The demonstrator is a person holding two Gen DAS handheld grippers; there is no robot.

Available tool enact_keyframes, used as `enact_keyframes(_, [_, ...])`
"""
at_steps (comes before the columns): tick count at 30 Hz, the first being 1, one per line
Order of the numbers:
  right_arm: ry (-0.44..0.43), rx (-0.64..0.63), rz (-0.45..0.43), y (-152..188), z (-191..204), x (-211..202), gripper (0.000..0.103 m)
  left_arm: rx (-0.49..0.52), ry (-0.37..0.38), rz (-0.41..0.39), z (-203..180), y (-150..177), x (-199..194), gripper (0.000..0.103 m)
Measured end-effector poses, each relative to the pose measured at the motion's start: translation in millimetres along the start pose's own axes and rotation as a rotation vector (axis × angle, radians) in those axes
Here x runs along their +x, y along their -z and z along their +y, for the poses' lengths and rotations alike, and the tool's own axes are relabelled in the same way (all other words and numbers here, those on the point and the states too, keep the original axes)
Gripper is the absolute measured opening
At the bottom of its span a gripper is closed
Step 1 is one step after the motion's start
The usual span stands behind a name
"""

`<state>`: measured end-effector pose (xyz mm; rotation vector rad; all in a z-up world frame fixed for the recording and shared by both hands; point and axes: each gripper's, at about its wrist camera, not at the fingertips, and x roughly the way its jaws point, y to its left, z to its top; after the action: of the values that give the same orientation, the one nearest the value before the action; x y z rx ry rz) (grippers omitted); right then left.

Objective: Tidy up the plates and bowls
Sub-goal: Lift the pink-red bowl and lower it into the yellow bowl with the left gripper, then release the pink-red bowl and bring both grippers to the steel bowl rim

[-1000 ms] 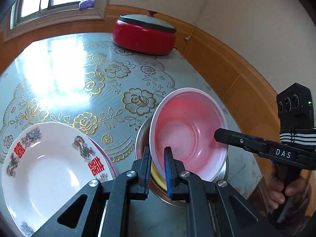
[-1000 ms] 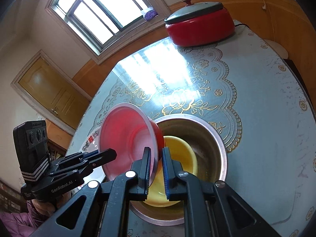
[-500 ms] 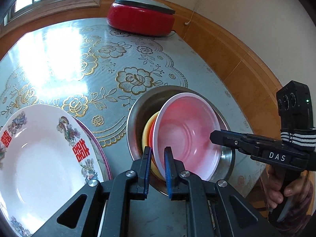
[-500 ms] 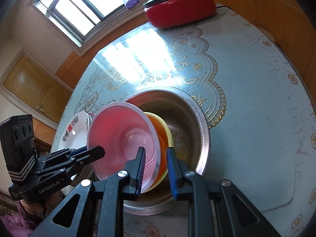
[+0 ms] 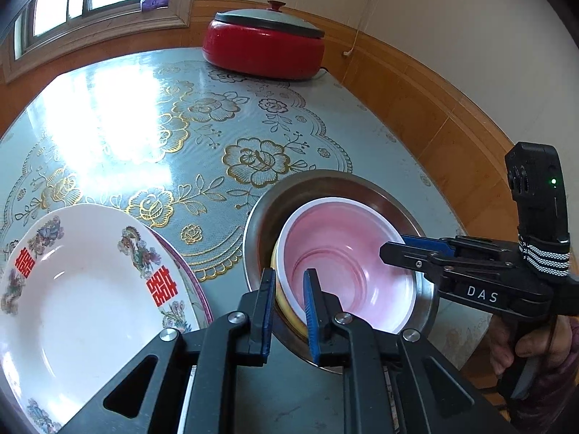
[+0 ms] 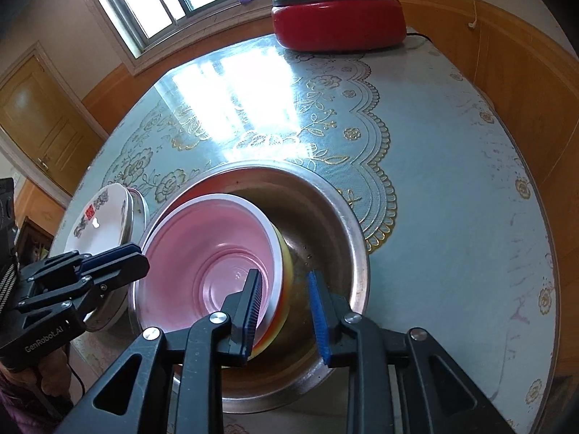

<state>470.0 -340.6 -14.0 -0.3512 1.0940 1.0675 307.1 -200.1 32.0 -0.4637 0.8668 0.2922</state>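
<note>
Okay, the pink bowl (image 5: 343, 264) is down now. A second ago it was tipped up on edge over the steel basin (image 6: 318, 202); now it sits nested in the yellow bowl (image 6: 280, 303), and both are inside the basin on the counter (image 5: 144, 115). It's not quite level, the stack leans toward the basin's left wall.

Right tool (image 6: 284, 276): jaws have just been opening and now stand spread. The bowl rims lie between them, one pad inside the pink bowl and the other clear of the yellow one, no squeeze. So the right side has let go.

Left tool (image 5: 289, 278): pressed nearly together, pinching the pink bowl's rim on the near-left side, the yellow rim right beside it in the same gap.

Plates (image 5: 83, 289) stacked just left of the basin, apart from both tools.

Judgement: bowl nesting is basically done. The left tool needs to release and both should back out without dragging the rim. The lean could make the pink bowl slide when freed.
</note>
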Motion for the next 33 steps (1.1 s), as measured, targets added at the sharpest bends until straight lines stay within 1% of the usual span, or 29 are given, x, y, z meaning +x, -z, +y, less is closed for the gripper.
enact_keyframes(5, [0.025, -0.046, 0.026, -2, 4, 8, 0.026, -0.009, -0.011, -0.013, 4, 4, -5, 0.016])
enact_keyframes(8, [0.057, -0.092, 0.03, -3, 10, 12, 0.028, -0.024, -0.017, -0.016, 8, 6, -8, 0.016])
enact_keyframes(10, [0.079, -0.127, 0.033, -3, 13, 14, 0.028, -0.037, -0.02, -0.016, 12, 8, -9, 0.019])
enact_keyframes(14, [0.225, -0.288, 0.011, 0, 32, 22, 0.026, -0.057, -0.02, -0.007, 18, 13, -9, 0.021])
enact_keyframes(15, [0.252, -0.326, 0.005, 1, 36, 24, 0.026, -0.061, -0.017, -0.005, 19, 14, -9, 0.021])
enact_keyframes(17, [0.279, -0.365, -0.009, 2, 39, 26, 0.026, -0.063, -0.014, -0.008, 19, 15, -10, 0.022])
enact_keyframes(20, [0.283, -0.385, -0.032, 1, 40, 29, 0.025, -0.062, -0.009, -0.008, 18, 16, -10, 0.023])
enact_keyframes(23, [0.33, -0.413, -0.067, 0, 45, 29, 0.025, -0.054, -0.008, -0.007, 17, 16, -10, 0.024])
enact_keyframes(29, [0.365, -0.426, -0.109, -4, 49, 30, 0.025, -0.034, 0.001, -0.001, 10, 17, -7, 0.024])
enact_keyframes(31, [0.353, -0.41, -0.108, -5, 48, 29, 0.028, -0.028, 0.0, 0.003, 8, 16, -5, 0.024])
enact_keyframes(33, [0.303, -0.369, -0.099, -8, 43, 26, 0.028, -0.025, 0.0, 0.009, 7, 16, -3, 0.024])
